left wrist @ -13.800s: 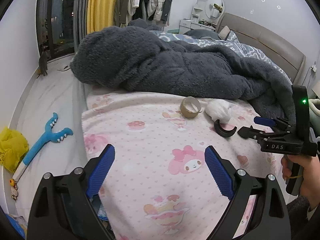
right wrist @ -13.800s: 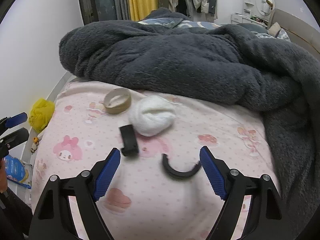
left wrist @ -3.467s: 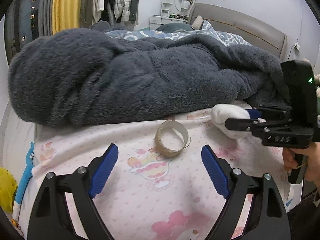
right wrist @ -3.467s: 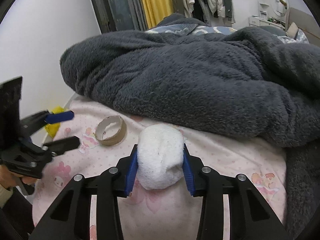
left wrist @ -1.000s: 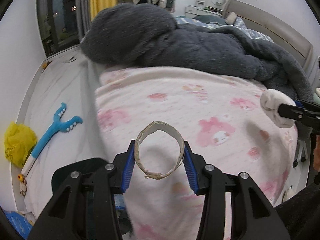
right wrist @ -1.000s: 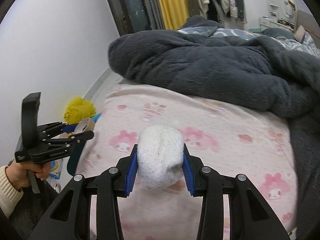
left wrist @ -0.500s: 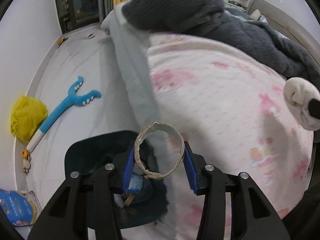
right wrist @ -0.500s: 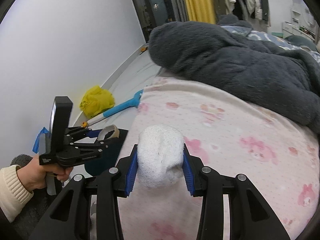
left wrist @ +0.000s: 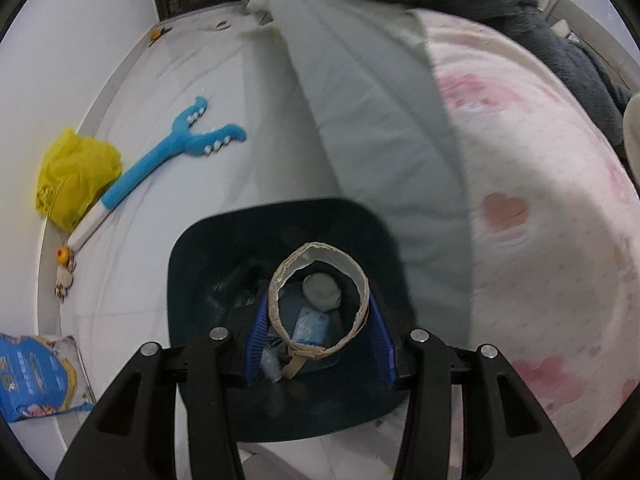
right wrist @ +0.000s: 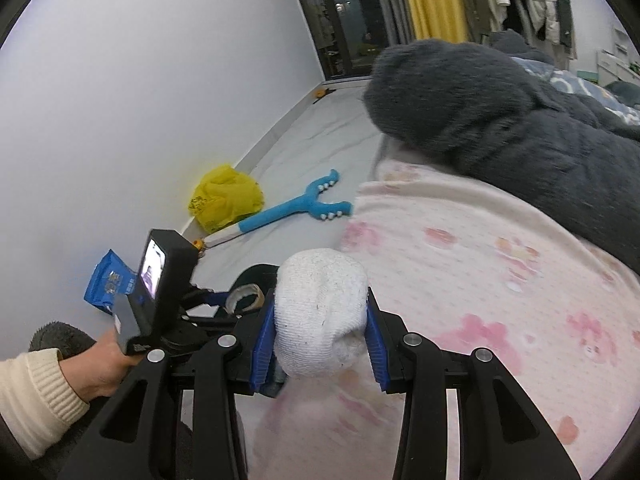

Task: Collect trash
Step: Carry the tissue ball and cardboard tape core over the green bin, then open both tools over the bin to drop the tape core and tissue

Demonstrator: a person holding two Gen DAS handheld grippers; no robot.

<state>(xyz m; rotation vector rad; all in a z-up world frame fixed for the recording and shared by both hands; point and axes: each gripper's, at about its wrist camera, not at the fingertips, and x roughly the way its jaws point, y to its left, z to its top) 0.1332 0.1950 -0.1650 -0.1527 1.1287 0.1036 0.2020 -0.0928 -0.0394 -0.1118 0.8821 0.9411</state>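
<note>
The bed (right wrist: 500, 280), under its pink printed sheet, is filling the right side of both views, with a dark grey fleece blanket (right wrist: 500, 112) heaped across its far part. On the pale floor (left wrist: 168, 112) beside the bed, a dark teal bin (left wrist: 192, 264) is standing open, with scraps of paper and a pale round lump lying at its bottom.

The left gripper (left wrist: 318, 330) is pointing steeply downward, directly over the mouth of the bin. Its blue pads are pressing in on a cardboard tape ring (left wrist: 356, 276), which is being held upright between them so that the bin's contents are showing through its hole. In the right wrist view, a hand (right wrist: 104, 360) in a cream knitted sleeve (right wrist: 36, 396) is gripping the handle of this left gripper, low and to the left of the bed's edge.

The right gripper (right wrist: 320, 338) is tilting down at a gentler slant above the corner of the bed, its pads clamping the sides of a white balled-up sock (right wrist: 322, 308), which is bulging out above them.

Further along the floor, a yellow plastic bag (right wrist: 224, 196) is lying against the wall, a blue fork-shaped toy (right wrist: 296, 204) just beside it, and a blue packet (right wrist: 106, 282) nearer the hand.
</note>
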